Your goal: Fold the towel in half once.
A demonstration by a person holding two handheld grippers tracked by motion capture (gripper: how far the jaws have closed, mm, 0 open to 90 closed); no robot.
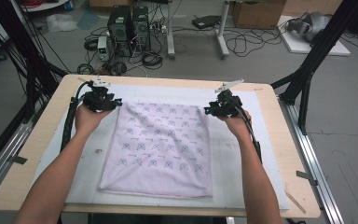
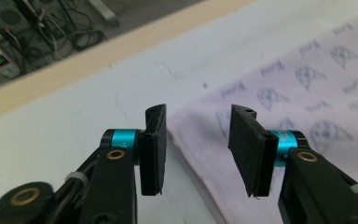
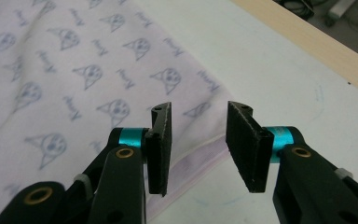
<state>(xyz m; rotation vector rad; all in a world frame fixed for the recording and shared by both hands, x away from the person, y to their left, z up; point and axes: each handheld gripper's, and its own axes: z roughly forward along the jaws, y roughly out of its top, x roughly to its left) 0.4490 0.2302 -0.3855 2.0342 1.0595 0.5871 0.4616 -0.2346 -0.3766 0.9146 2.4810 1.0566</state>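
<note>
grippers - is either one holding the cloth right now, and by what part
Nothing is held. The left gripper and right gripper both have open jaws with a gap between the pads, each poised at a far corner of the pink printed cloth, which lies flat on the table.

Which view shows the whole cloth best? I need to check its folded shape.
The high view: the cloth lies there entire, all edges visible. The left gripper view and the right gripper view each catch just one far corner of it.

Light wooden table w/ rounded corners (image 1: pixel 289 140), carrying a white felt-like mat (image 1: pixel 233 158) over most of its top. Flat on the mat: pale pink folded cloth w/ small blue printed motifs (image 1: pixel 161 149), roughly centred.
</note>
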